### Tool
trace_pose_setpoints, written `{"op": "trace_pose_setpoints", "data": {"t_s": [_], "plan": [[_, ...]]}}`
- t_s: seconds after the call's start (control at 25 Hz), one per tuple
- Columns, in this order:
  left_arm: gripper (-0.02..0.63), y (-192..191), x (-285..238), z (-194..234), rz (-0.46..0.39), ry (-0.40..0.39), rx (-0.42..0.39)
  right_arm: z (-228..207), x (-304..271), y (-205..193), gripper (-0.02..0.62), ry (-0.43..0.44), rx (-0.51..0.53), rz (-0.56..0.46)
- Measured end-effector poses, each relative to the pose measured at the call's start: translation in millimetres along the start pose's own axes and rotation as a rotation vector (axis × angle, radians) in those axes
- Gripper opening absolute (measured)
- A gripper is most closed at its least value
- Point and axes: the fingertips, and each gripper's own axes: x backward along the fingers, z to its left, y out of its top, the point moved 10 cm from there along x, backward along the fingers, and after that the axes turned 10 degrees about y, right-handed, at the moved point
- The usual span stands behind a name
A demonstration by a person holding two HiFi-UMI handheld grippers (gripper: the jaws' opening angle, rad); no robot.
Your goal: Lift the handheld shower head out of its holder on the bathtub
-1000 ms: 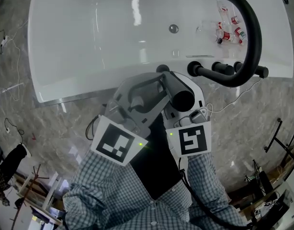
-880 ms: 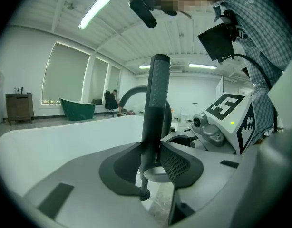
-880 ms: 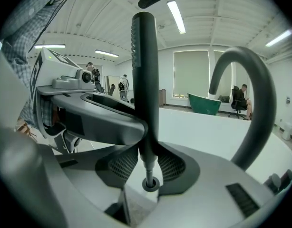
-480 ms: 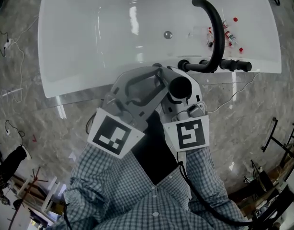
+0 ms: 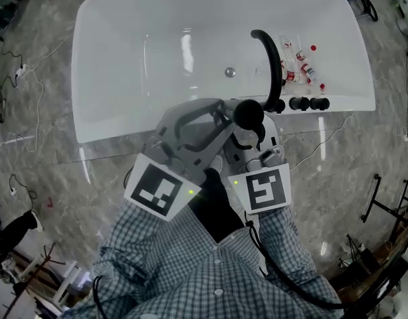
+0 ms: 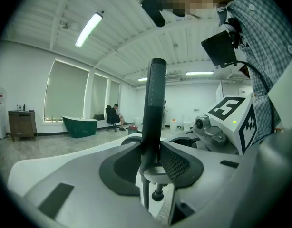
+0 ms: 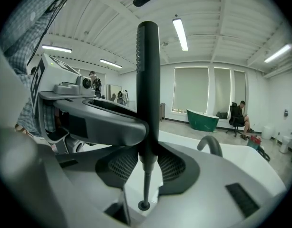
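The handheld shower head [image 5: 249, 114] is a black stick, seen end-on in the head view, held upright high above the white bathtub [image 5: 124, 58]. My left gripper [image 5: 224, 119] and right gripper [image 5: 254, 130] both clamp it from opposite sides. In the left gripper view the shower head [image 6: 153, 103] stands upright with the left gripper [image 6: 153, 158] shut on its lower part. In the right gripper view the shower head [image 7: 148, 80] rises between the pads of the right gripper [image 7: 147, 161], and a thin stem hangs below. I cannot pick out its holder on the tub rim.
A black arched spout [image 5: 273, 58] and black knobs [image 5: 301, 103] sit on the tub's near rim. Several small bottles [image 5: 304, 68] lie inside the tub beside the drain [image 5: 229, 72]. Cables [image 5: 24, 72] trail on the marble floor. A person sits far off by a green tub [image 7: 203, 119].
Both grippers have risen together with the shower head. The bathtub now looks smaller and farther below, and the spout has slid towards the middle of the head view.
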Motion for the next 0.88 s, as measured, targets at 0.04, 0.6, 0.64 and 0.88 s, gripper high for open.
{"op": "trace_pose_setpoints", "data": {"t_s": [0.04,0.6,0.64,0.88], "plan": [[0.127,7.4,1.5,-0.5,-0.007,-0.002,-0.005,-0.4,3.5,7.1,0.127,-0.006,0.0,-0.011],[0.126,97.5,34.3,-9.0,-0.124,0.005,-0.042,6.7,48.0,96.0,0.127,-0.043,0.048,-0.072],[0.126,103.5,37.0,-7.8,-0.126,0.006,-0.041,7.4,49.4,102.5,0.127,-0.044,0.047,-0.076],[0.126,137.6,59.4,-4.7,-0.164,0.008,-0.066,18.9,59.2,139.6,0.127,-0.06,0.056,-0.142]]}}
